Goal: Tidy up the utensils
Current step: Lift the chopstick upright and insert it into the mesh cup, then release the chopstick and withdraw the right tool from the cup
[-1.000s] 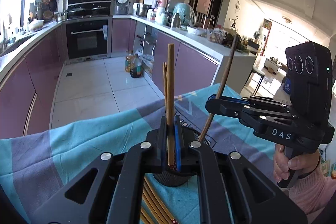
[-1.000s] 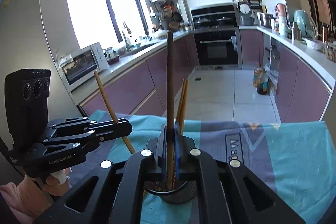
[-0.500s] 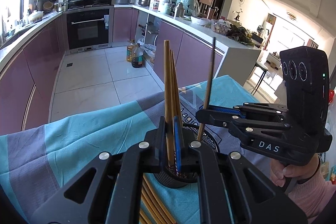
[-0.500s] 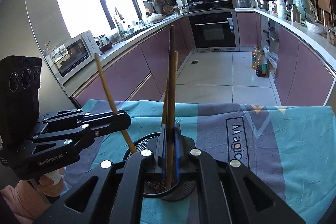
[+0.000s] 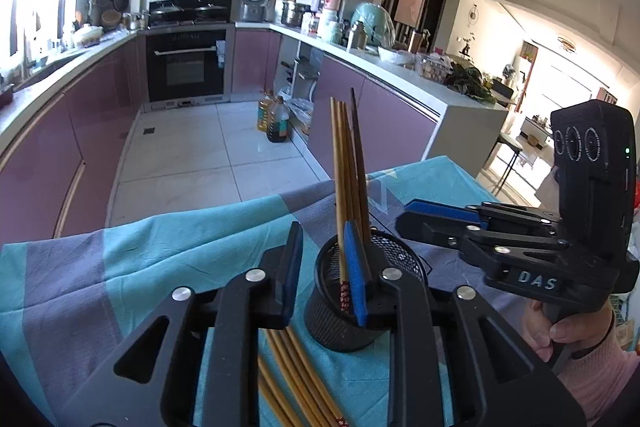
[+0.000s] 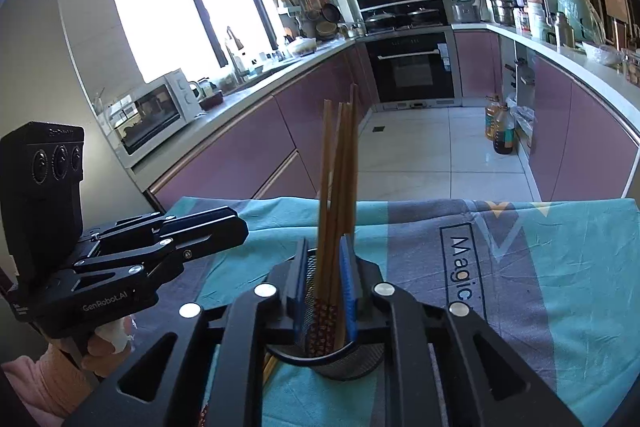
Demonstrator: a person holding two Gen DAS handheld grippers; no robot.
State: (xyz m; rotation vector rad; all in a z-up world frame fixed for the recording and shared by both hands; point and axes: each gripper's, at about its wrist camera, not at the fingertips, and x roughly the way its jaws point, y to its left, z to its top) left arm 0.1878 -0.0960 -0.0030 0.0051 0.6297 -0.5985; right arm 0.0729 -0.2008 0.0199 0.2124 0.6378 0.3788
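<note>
Left gripper (image 5: pixel 322 267): angled down at the black mesh cup (image 5: pixel 340 323); jaws opening, pads clear of the chopsticks (image 5: pixel 346 179).
Right gripper (image 6: pixel 325 281): same downward tilt; jaws opening around the standing sticks, not pinching.
Chopsticks: slim bamboo rods, patterned red ends, upright in the cup.
Cloth (image 5: pixel 140 267): teal and grey.
Left view only: loose chopsticks (image 5: pixel 296 379) lying flat beside the cup.

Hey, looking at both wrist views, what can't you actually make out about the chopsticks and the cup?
- Loose chopsticks on the cloth, left wrist view: ends cut off by the bottom edge and the left claw, so no count.
- Cup bottom, right wrist view: hidden behind the right claw.
- Standing chopsticks, right wrist view: they overlap, so the number is unclear.
</note>
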